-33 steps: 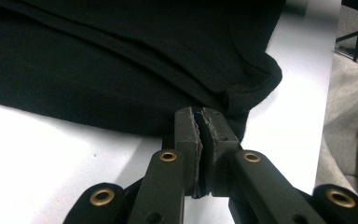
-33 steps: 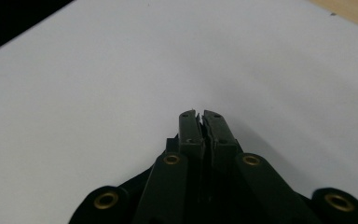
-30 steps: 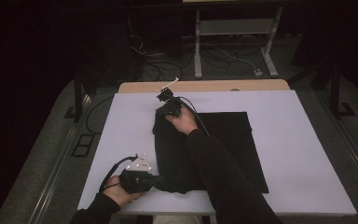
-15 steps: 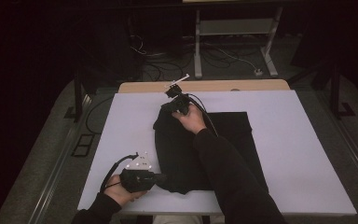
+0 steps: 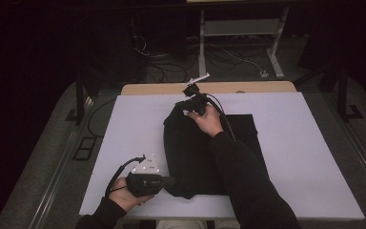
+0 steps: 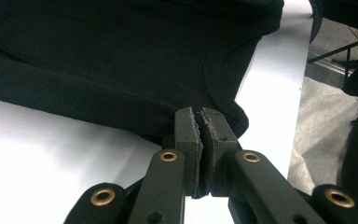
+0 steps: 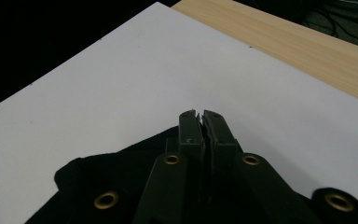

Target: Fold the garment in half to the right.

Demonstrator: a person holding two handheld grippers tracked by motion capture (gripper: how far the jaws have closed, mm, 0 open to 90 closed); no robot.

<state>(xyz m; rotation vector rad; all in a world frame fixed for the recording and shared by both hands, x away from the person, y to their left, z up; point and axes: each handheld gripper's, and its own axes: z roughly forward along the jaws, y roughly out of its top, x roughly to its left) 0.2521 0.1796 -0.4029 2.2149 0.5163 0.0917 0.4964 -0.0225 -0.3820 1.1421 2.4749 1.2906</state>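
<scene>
Dim room with cables and a metal rack (image 5: 238,28) beyond the right gripper (image 5: 194,102). White table (image 5: 305,157) beneath both tools. Black garment (image 5: 190,152) between them, pinched at its far edge by the right gripper, at its near edge by the left gripper (image 5: 164,181). No legible writing.

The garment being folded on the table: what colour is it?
Plain black garment, no pattern visible; the high view shows it best against the white table.

We seem to be in a lab or recording studio: a white-topped table (image 5: 314,143) on a wooden bench (image 5: 248,87), loose cables (image 5: 228,57) across the dark floor, a metal stand (image 5: 238,28) behind, though the dim surroundings hide much.
</scene>
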